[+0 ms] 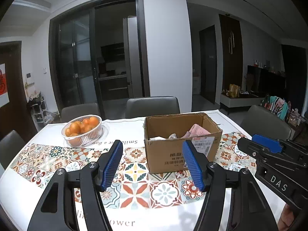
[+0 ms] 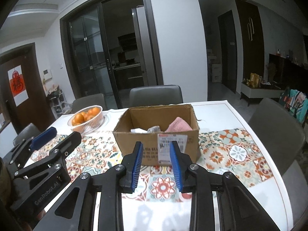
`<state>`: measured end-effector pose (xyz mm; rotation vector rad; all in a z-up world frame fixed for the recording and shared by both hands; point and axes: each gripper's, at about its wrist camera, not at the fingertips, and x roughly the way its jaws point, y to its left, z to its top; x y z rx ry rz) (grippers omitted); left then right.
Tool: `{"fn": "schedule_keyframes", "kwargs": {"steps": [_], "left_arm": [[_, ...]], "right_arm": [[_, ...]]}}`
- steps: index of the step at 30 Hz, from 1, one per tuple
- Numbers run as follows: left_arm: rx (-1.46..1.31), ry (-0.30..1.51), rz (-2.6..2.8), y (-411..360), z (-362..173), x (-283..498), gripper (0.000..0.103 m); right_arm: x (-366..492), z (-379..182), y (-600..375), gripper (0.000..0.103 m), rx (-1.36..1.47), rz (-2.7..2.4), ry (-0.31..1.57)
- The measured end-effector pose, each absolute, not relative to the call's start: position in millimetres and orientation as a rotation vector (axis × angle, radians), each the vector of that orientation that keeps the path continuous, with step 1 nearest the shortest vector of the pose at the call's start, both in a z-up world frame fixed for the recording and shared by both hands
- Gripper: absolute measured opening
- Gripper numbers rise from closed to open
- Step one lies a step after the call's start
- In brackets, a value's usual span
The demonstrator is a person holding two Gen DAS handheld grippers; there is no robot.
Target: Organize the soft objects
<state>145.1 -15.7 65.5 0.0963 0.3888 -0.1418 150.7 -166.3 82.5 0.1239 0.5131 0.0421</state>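
The soft things sit inside the brown box (image 2: 157,134), in the middle of the right wrist view. At the right end of the box is a pink cloth (image 2: 179,125). Beside it lies a small gray lump (image 2: 154,129), and to the left of that something white (image 2: 137,130). I cannot tell what the gray and white things are.

The pink cloth looks light and floppy. It will bend and sag when it is lifted, and it will not break. A good place to grab it is the high, bunched-up part that sticks up near the box rim, with one pad on each side of the fold. A pinch on a thin edge may slip off.

The box is cardboard, stiff but light, so a push could slide it on the table (image 2: 221,113).

The left gripper (image 1: 154,165), at the bottom of the left wrist view, has its jaws wide apart with nothing between them. The right gripper (image 2: 156,165), at the bottom of the right wrist view, has a smaller gap and holds nothing too.

A white basket (image 1: 82,130) of oranges (image 1: 75,128) sits at the left of the box, well apart from it.
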Motion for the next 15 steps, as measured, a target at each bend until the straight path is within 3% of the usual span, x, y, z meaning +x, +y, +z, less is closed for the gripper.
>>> {"fn": "schedule_keyframes", "kwargs": {"steps": [8,15], "left_arm": [[0.103,0.388,-0.116,-8.7,59.0,108.9,0.076],[0.106,0.385,-0.088,-3.2,55.2,83.7,0.085]], "right_arm": [[114.4,80.2,-165.6,0.038,0.116,0.013,0.519],[89.3,75.4,-162.7,0.052,0.113,-0.005,0.521]]}}
